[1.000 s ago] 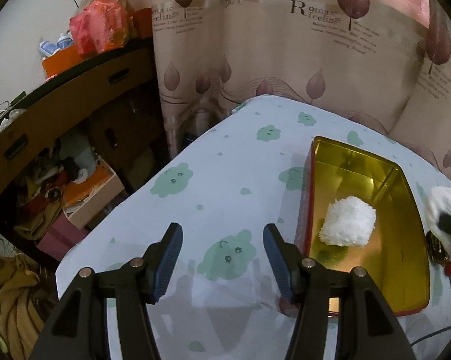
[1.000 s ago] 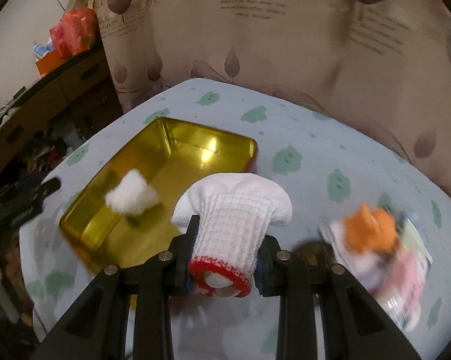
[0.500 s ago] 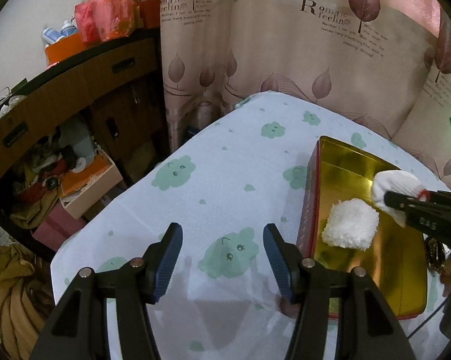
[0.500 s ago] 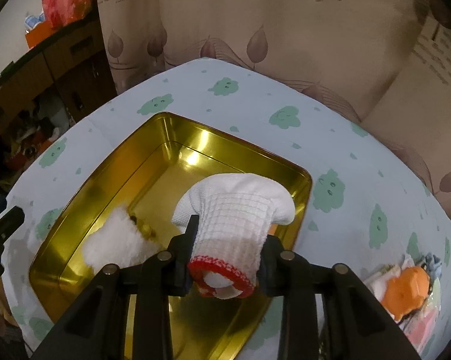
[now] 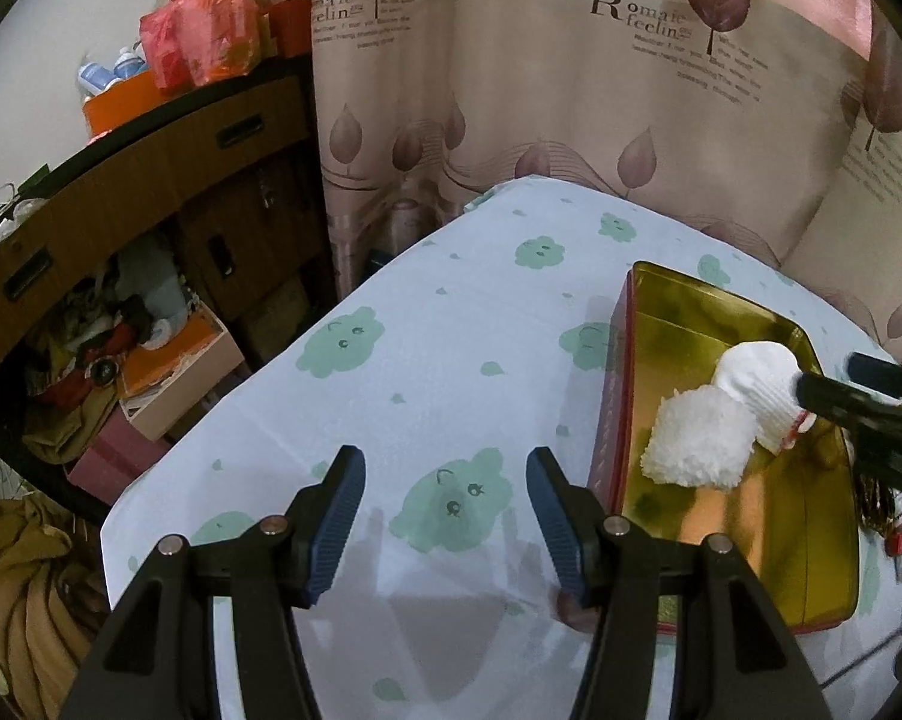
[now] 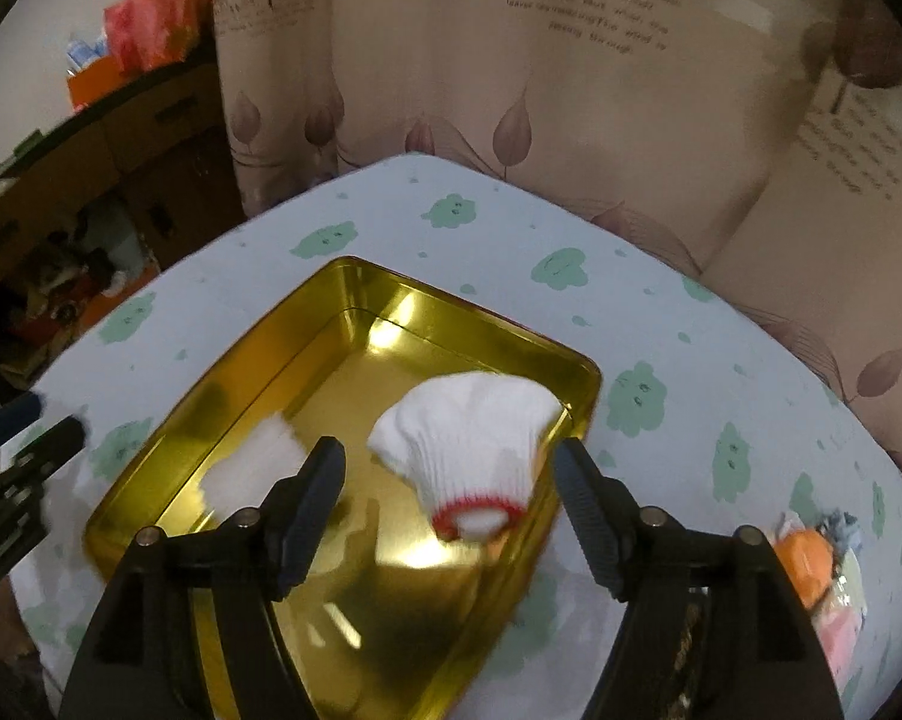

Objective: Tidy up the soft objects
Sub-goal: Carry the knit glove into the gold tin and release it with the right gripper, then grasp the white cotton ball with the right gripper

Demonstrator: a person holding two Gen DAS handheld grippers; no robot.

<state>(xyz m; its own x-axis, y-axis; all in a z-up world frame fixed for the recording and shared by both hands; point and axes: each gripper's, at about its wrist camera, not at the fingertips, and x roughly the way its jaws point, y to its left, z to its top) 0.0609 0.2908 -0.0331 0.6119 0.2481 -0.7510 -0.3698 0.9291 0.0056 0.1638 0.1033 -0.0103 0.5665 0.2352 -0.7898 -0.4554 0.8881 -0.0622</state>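
Observation:
A gold tin tray (image 6: 354,276) with red outer walls (image 5: 607,414) stands on the cloud-print table. A fluffy white ball (image 5: 697,438) lies in it, also in the right wrist view (image 6: 252,462). A white knit glove with a red cuff (image 6: 475,438) lies or drops inside the tray's right side, between my right gripper's (image 6: 447,474) open jaws, not held. It also shows in the left wrist view (image 5: 757,384). My left gripper (image 5: 444,474) is open and empty over the table, left of the tray.
A pile of soft items with an orange piece (image 6: 805,558) lies on the table right of the tray. A curtain (image 5: 571,90) hangs behind the table. A wooden cabinet (image 5: 150,180) and cluttered boxes (image 5: 174,372) stand past the table's left edge.
My right gripper carried the glove over the tray, then opened; the glove has left the jaws and is in the tray. My left gripper stayed open in place.

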